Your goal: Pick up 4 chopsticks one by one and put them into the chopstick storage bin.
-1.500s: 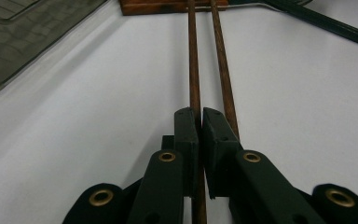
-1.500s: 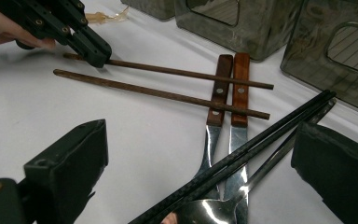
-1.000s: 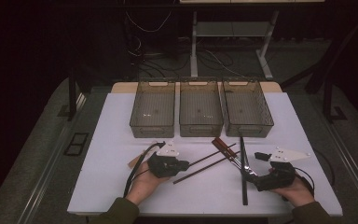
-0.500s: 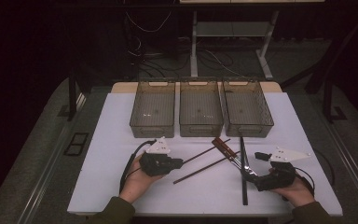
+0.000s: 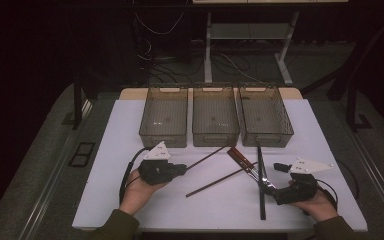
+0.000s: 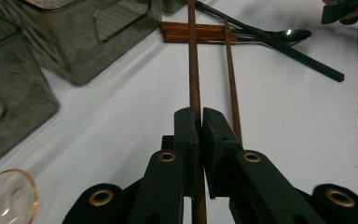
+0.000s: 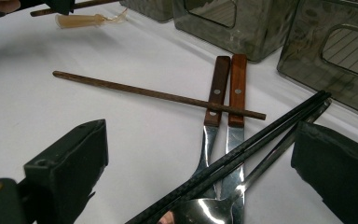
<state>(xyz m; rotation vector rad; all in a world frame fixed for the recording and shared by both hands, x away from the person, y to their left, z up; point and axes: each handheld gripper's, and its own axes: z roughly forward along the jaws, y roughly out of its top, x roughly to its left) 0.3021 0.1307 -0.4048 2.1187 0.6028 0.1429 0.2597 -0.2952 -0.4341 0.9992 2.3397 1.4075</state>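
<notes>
A: Brown wood: the thin brown wooden chopstick (image 6: 194, 70) sits clamped in the left gripper (image 5: 180, 169), its far tip near the middle smoky plastic bin (image 5: 215, 131).

B: Right gripper (image 5: 266, 186) gapes, holding nothing, over the steel cutlery (image 7: 221, 140). Next, I judge, carry the chopstick to a bin.

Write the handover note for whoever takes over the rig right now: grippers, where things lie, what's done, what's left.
Left gripper: shut on one brown chopstick, lifted at its near end.
Right gripper: open, holding nothing, hovering over the cutlery pile.
Second brown chopstick lies across the two wooden-handled utensils; black chopsticks and a spoon lie there too.
Three bins: nothing visible inside.
Done: one chopstick gripped. Left: probably sorting everything into the bins.
</notes>
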